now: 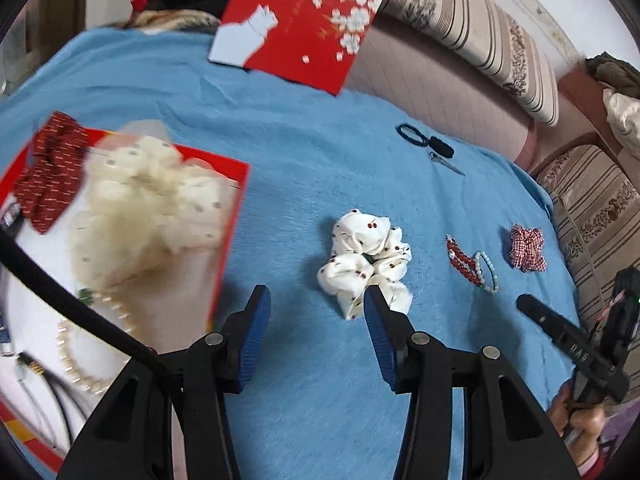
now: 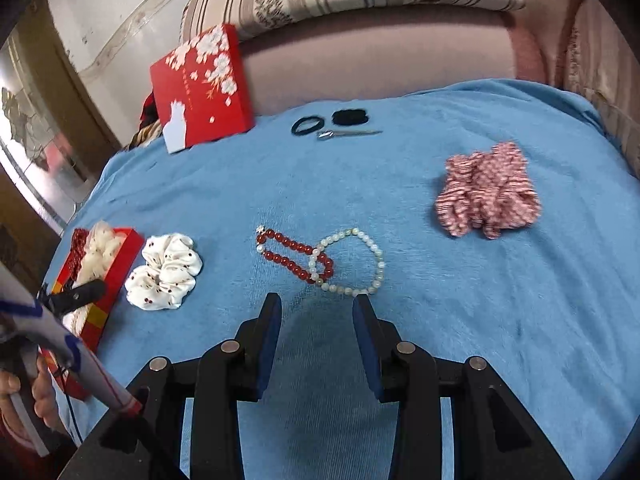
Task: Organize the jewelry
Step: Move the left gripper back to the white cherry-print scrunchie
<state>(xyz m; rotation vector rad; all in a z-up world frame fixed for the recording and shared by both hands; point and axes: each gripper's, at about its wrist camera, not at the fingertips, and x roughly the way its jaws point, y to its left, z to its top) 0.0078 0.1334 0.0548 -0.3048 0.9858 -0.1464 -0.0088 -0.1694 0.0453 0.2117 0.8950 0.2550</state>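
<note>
The left gripper (image 1: 316,300) hovered over the blue cloth (image 1: 280,120) with its jaws spread and nothing between them. Its right fingertip (image 1: 372,300) overlapped the lower edge of the white scrunchie (image 1: 366,258) in the left wrist view; contact could not be confirmed. The right gripper (image 2: 316,306) was likewise released and empty, low over the cloth, with its fingertips just short of the two bracelets.

Item positions were as follows:

- The red box (image 1: 230,216) lay at the left of the cloth. It held a dark red bow (image 1: 50,172), a cream scrunchie (image 1: 148,200) (blurred in the left wrist view) and a pearl strand (image 1: 80,360).
- The white scrunchie lay on the cloth just beside the box, outside it.
- The red bracelet (image 2: 296,256) and the pale bracelet (image 2: 360,264) lay near the middle of the cloth. Their loops overlapped at one end.
- The checked scrunchie (image 2: 488,192) lay apart from the bracelets, to their right.
- A black hair tie (image 2: 307,125), a black clip (image 2: 350,117) and a metal pin (image 2: 348,133) lay together at the far edge of the cloth.
- The box lid (image 2: 200,88) stood tilted at the far left corner, leaning toward the sofa (image 2: 380,56).

The left gripper also appeared in the right wrist view, over the box.
</note>
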